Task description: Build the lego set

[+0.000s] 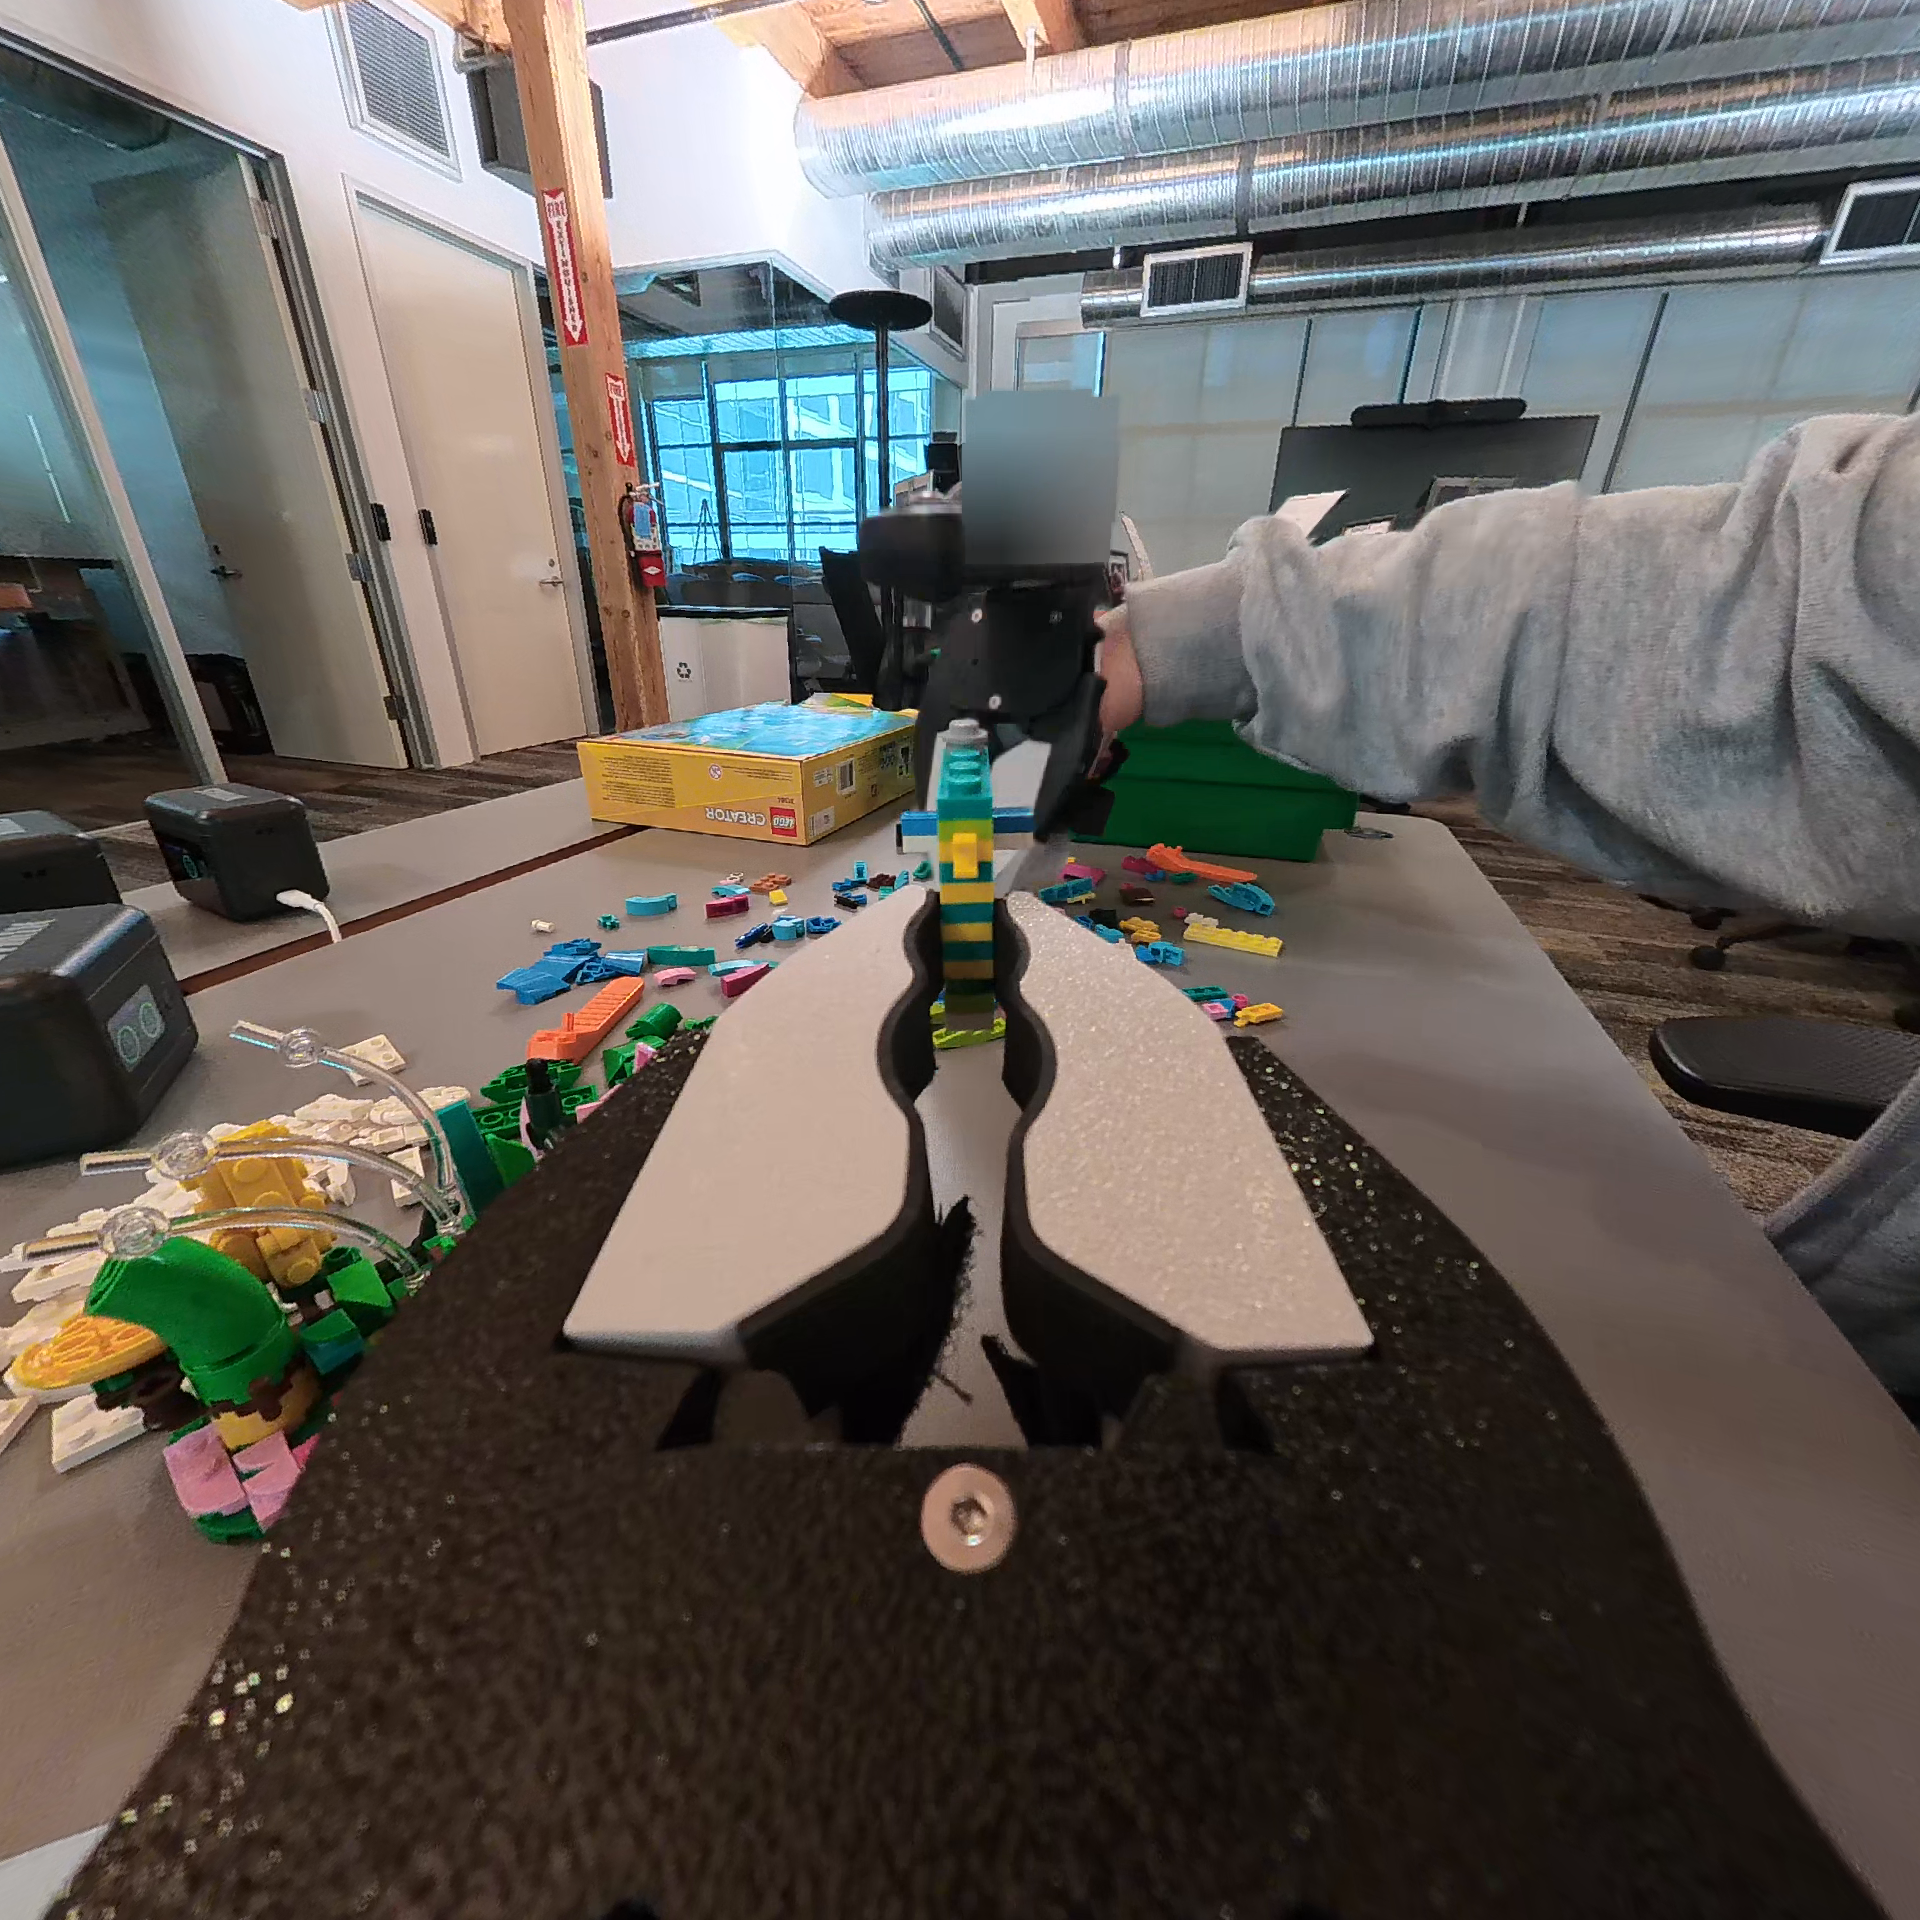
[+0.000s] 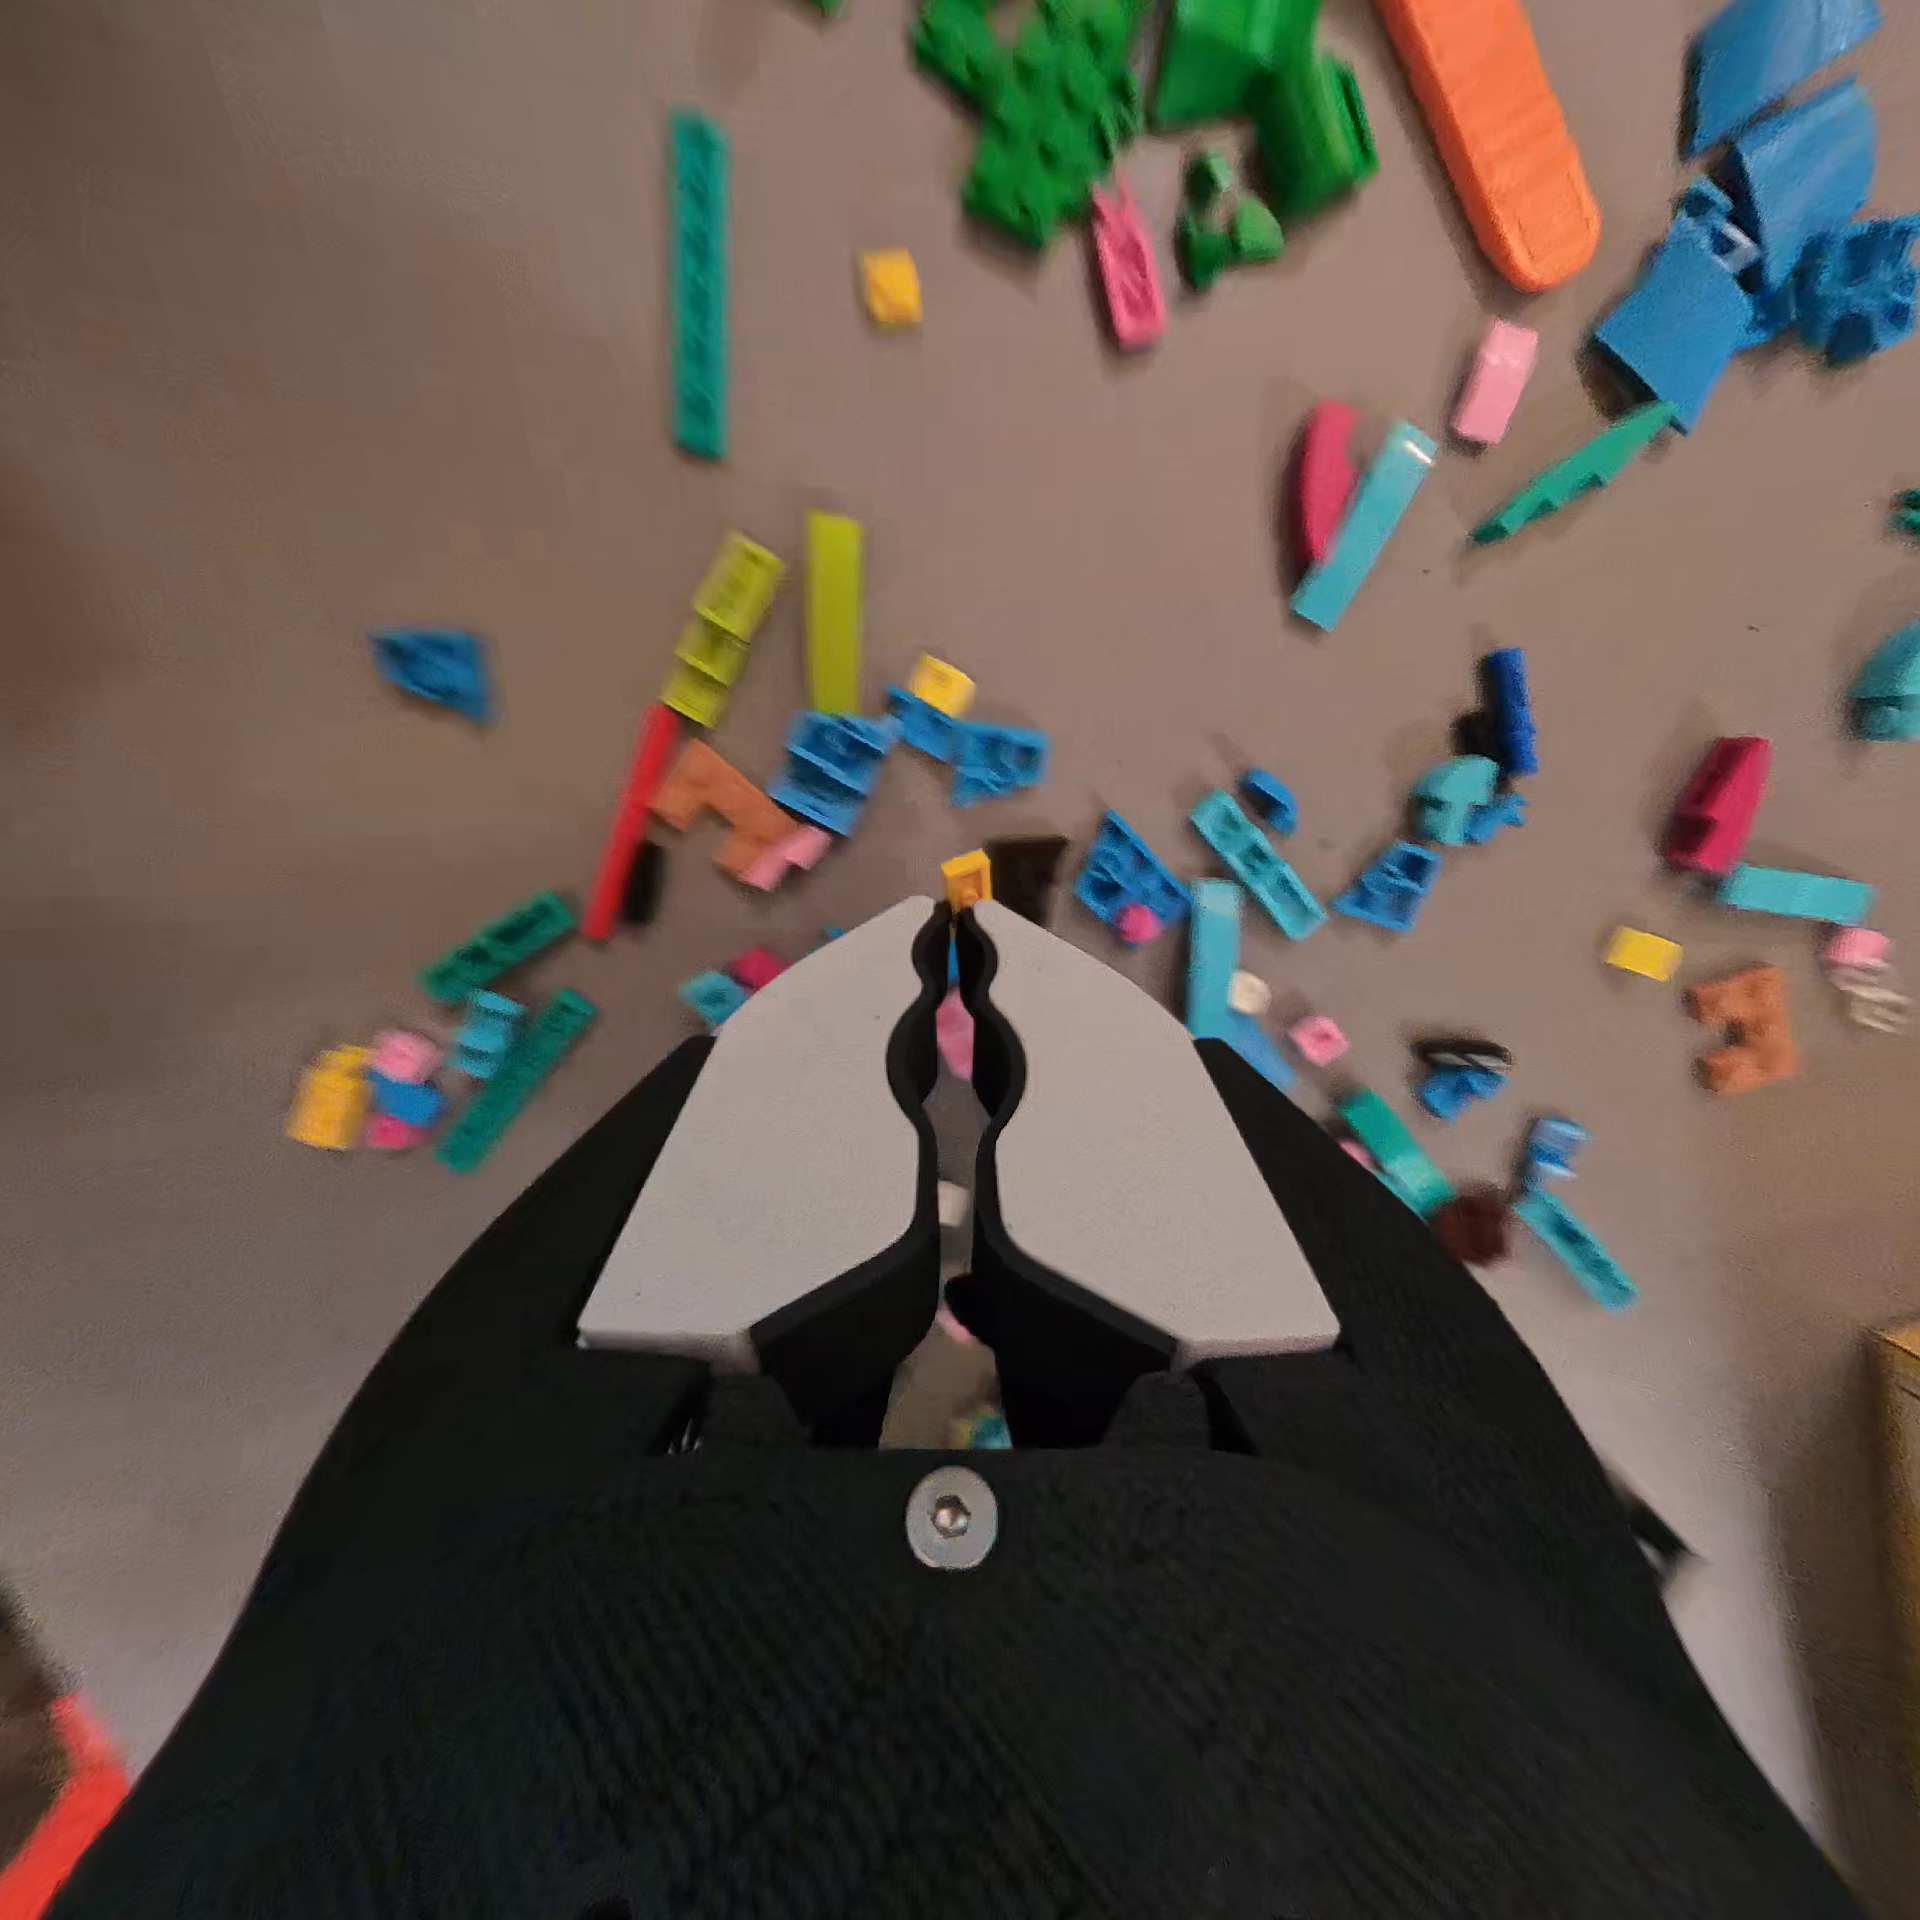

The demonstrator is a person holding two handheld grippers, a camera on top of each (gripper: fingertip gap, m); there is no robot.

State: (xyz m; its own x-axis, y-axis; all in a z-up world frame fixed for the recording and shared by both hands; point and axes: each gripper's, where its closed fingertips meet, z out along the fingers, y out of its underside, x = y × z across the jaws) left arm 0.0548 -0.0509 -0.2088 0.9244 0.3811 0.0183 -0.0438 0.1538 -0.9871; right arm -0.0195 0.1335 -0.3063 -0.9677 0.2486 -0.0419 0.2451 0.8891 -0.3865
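My left gripper (image 1: pixel 966 914) is shut on a tall striped tower (image 1: pixel 966 883) of teal, yellow and green bricks, held upright above the grey table (image 1: pixel 1455 1143). The tower has a grey stud on top, a blue side piece and a small yellow knob. My right gripper (image 2: pixel 961 909) is shut on a small yellow piece (image 2: pixel 966 878) at its fingertips, above scattered loose bricks; this view is motion-blurred. In the left wrist view the right gripper (image 1: pixel 1023 769) hangs just behind and right of the tower, held by a grey-sleeved arm (image 1: pixel 1558 644).
Loose coloured bricks (image 1: pixel 665 956) lie across the table's middle. A built green, yellow and pink model (image 1: pixel 229 1340) with clear arches stands at the left among white plates. A yellow set box (image 1: pixel 748 769) and green bin (image 1: pixel 1216 790) sit at the back. Black devices (image 1: pixel 83 1029) sit far left. Left tips to right tips: about 25 cm.
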